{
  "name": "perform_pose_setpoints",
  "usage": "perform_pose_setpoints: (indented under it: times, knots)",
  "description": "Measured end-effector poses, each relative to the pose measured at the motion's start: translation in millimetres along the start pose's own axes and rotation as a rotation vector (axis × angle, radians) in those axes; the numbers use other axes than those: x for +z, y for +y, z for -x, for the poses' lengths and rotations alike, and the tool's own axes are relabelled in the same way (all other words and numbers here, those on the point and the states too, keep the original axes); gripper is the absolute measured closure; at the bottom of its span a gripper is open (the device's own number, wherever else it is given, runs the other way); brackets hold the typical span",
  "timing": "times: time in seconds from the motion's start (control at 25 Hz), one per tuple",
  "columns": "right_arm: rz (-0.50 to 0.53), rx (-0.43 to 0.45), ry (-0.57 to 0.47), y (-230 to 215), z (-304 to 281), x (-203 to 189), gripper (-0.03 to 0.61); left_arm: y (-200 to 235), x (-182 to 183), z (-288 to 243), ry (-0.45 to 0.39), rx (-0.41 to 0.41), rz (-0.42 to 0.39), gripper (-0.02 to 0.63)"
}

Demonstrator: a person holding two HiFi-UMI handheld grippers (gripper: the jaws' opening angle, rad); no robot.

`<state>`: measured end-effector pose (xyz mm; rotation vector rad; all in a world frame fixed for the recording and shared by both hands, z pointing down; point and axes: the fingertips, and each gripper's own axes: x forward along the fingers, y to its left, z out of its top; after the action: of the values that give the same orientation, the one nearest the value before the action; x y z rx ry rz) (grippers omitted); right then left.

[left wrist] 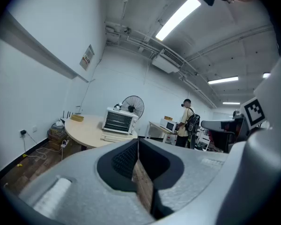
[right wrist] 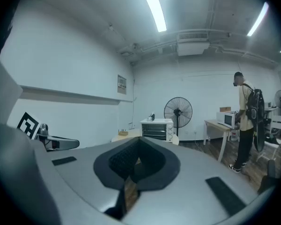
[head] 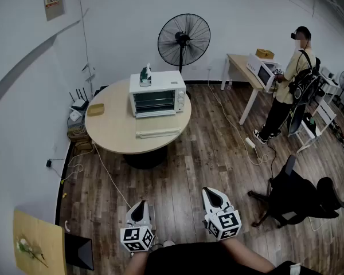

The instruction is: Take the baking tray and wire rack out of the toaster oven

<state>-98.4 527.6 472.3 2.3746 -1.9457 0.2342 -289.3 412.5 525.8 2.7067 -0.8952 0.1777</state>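
A white toaster oven (head: 157,94) stands on the round wooden table (head: 117,132) across the room; it also shows small in the left gripper view (left wrist: 118,121) and the right gripper view (right wrist: 156,128). Through its glass front only dark bars show; I cannot tell tray from rack at this distance. A flat pale piece (head: 158,133) lies on the table just in front of it. My left gripper (head: 140,209) and right gripper (head: 212,197) hang side by side over the wooden floor, far from the table. Both are shut and hold nothing, jaws meeting at the tip (left wrist: 137,144) (right wrist: 138,146).
A standing fan (head: 184,38) is behind the table. A person (head: 288,87) stands at a desk (head: 239,67) with a microwave (head: 262,70) at right. A black office chair (head: 295,192) sits near my right. Cables and a power strip (head: 250,142) lie on the floor. A tan dish (head: 95,109) rests on the table.
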Motion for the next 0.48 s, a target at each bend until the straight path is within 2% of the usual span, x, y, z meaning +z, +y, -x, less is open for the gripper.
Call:
perform_pose_setpoints:
  times: [0.28,0.48]
  knots:
    - [-0.023,0.050,0.016,27,-7,-12,0.589,10,-3,2,0.004,-0.020,-0.023,0.592]
    - [-0.016,0.035,0.073,32,2,-34,0.589,23,-15,3,0.017,-0.019,0.017,0.592]
